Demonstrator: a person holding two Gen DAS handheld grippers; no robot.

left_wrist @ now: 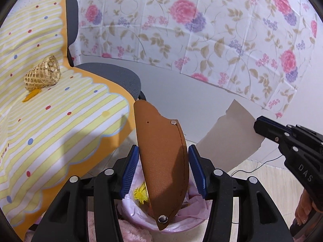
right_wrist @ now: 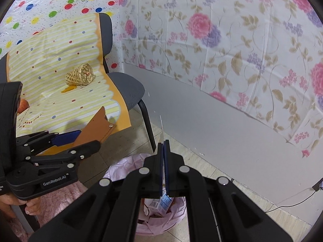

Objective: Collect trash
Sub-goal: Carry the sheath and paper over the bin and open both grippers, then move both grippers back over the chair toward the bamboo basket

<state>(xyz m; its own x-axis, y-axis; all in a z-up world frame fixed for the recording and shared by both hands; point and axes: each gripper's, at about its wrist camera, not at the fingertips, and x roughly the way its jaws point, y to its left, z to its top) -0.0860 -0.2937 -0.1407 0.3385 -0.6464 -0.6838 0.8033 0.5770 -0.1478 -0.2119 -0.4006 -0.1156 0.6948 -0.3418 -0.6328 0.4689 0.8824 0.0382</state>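
A brown leather sheath (left_wrist: 163, 161) with metal studs stands tilted between the blue pads (left_wrist: 129, 171) of my left gripper (left_wrist: 163, 148). A thin gap shows on each side, so the jaws are open around it. Its lower tip hangs over the pink-bagged bin (left_wrist: 181, 224), where a yellow spiky piece (left_wrist: 141, 194) lies. My right gripper (right_wrist: 163, 142) is shut on a thin beige card (left_wrist: 232, 137), seen edge-on (right_wrist: 161, 127) in the right wrist view. It hovers over the same bin (right_wrist: 119, 169), which holds a printed carton (right_wrist: 164, 202). The left gripper (right_wrist: 88, 139) and sheath (right_wrist: 97, 125) show at the left there.
A grey chair (right_wrist: 129, 88) draped with a yellow striped cloth (left_wrist: 60, 121) carries a woven bamboo basket (left_wrist: 43, 73) and an orange scrap (left_wrist: 30, 96). A floral sheet (left_wrist: 201, 30) hangs on the wall. A cable (right_wrist: 292, 203) runs along the floor. A pink fluffy rug (right_wrist: 58, 199) lies beside the bin.
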